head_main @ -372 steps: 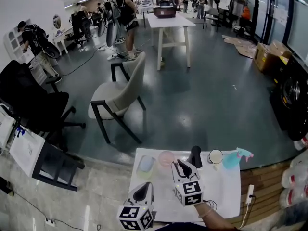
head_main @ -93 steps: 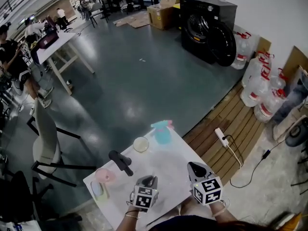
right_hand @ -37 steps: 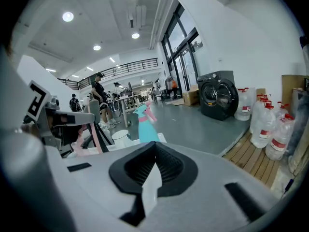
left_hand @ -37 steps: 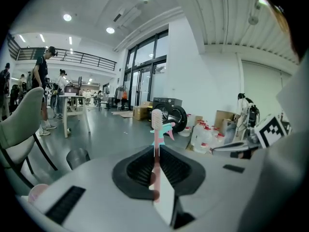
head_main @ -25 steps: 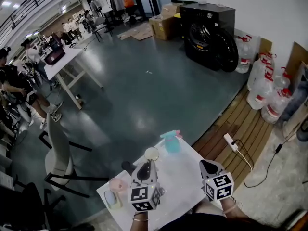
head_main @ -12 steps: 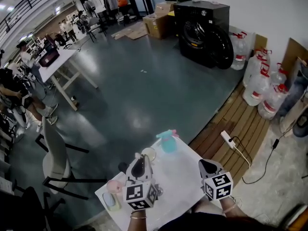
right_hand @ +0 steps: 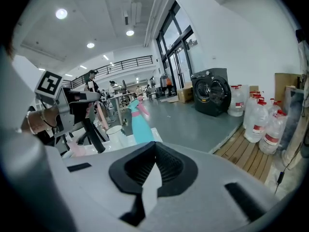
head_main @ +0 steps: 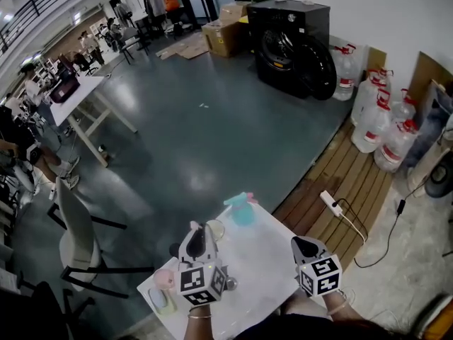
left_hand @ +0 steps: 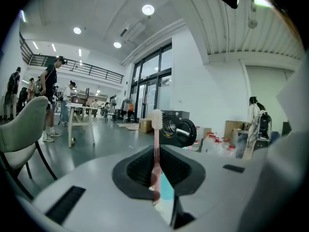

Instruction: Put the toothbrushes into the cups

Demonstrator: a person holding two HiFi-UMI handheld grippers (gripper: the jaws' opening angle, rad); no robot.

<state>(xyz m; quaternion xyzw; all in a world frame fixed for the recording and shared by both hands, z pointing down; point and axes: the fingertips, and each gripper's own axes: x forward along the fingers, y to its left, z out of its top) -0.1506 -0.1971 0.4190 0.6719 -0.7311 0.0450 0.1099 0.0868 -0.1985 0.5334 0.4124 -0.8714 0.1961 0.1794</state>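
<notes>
The left gripper (left_hand: 156, 175) clamps a slim pink toothbrush (left_hand: 156, 129) upright (pale bristles topmost); the right gripper (right_hand: 153, 153) sits closed, empty.

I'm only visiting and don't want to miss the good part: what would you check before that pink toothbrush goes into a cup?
1. Grip on the brush: ok. The left claw is shut on the pink toothbrush, which stands upright with its bristles up.
2. A cup to aim for: ok. A white cup and a pink cup stand on the table.
3. Cups empty inside: cannot tell, too small in the head view.
4. Brush lined up over a cup: cannot tell.
5. Right claw out of the way: ok. It holds nothing and is off to the side.
</notes>
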